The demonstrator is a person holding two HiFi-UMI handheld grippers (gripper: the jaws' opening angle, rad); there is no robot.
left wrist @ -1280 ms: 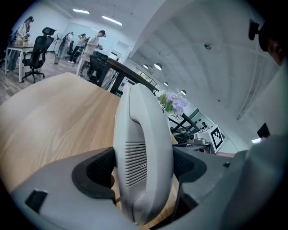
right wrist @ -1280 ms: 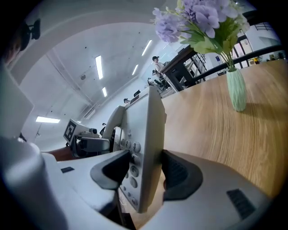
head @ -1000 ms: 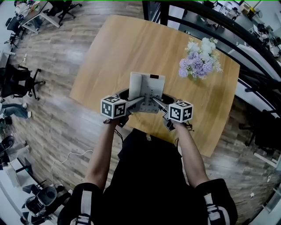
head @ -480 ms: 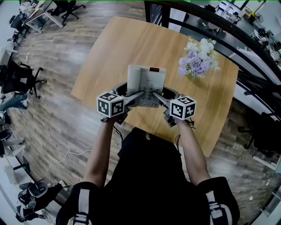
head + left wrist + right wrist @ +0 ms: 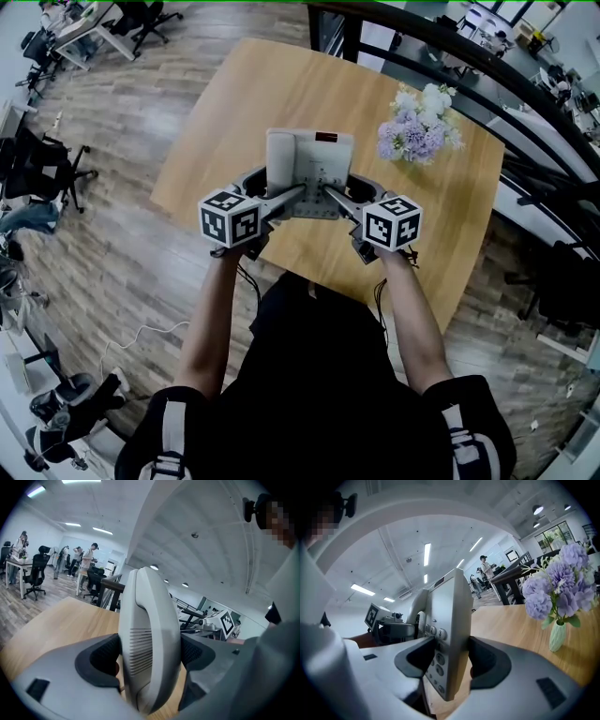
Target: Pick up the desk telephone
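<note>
A desk telephone (image 5: 309, 167) is gripped between two claws over the near half of a wooden table (image 5: 234, 94). The left claw (image 5: 150, 651) is closed on its handset side, jaws pressed against the receiver (image 5: 149, 630). The right claw (image 5: 449, 660) is clamped on the keypad edge. A vase of lilac flowers (image 5: 419, 129) stands well apart, to the right.

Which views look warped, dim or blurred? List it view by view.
Head view: evenly lit and sharp, but the wide lens bows the table edges. Left gripper view: the telephone looms large and slightly soft, corners dark. Right gripper view: ceiling lights glare white; flowers stretched at the edge.
</note>
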